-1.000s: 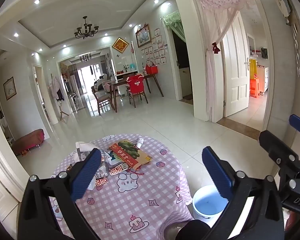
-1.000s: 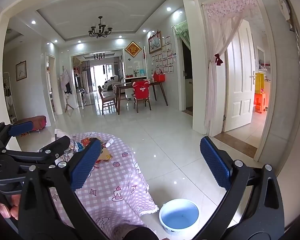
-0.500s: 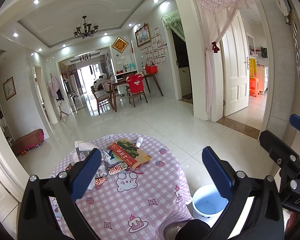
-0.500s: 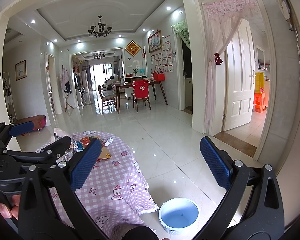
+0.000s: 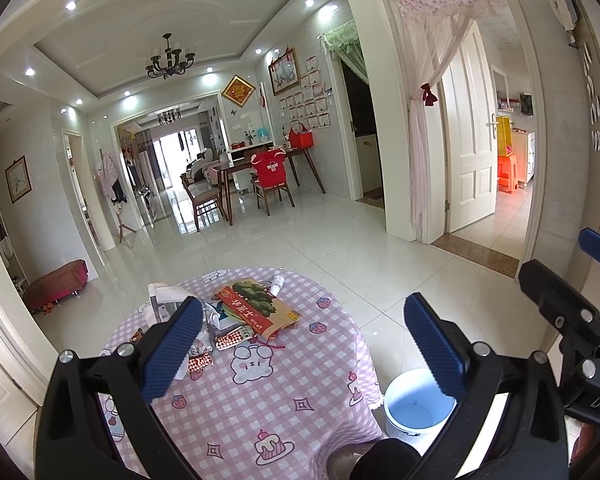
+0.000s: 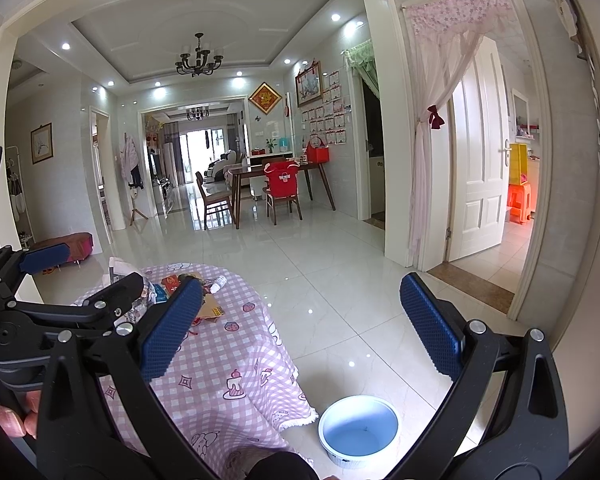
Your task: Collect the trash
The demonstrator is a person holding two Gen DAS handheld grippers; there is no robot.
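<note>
A pile of trash lies at the far side of the round table with a pink checked cloth [image 5: 260, 396]: a red and green paper packet [image 5: 256, 307], a small white bottle [image 5: 277, 282], crumpled white paper [image 5: 166, 294] and several small wrappers [image 5: 200, 360]. A white bin with a blue inside [image 5: 414, 408] stands on the floor right of the table; it also shows in the right wrist view [image 6: 358, 430]. My left gripper [image 5: 300, 348] is open and empty above the table's near half. My right gripper [image 6: 300, 326] is open and empty, right of the table, above the floor.
The shiny tiled floor [image 5: 320, 248] stretches ahead to a dining table with chairs [image 5: 256, 176]. A doorway with a pink curtain [image 5: 440, 120] and a white door are at the right. A low red bench [image 5: 56, 284] stands by the left wall.
</note>
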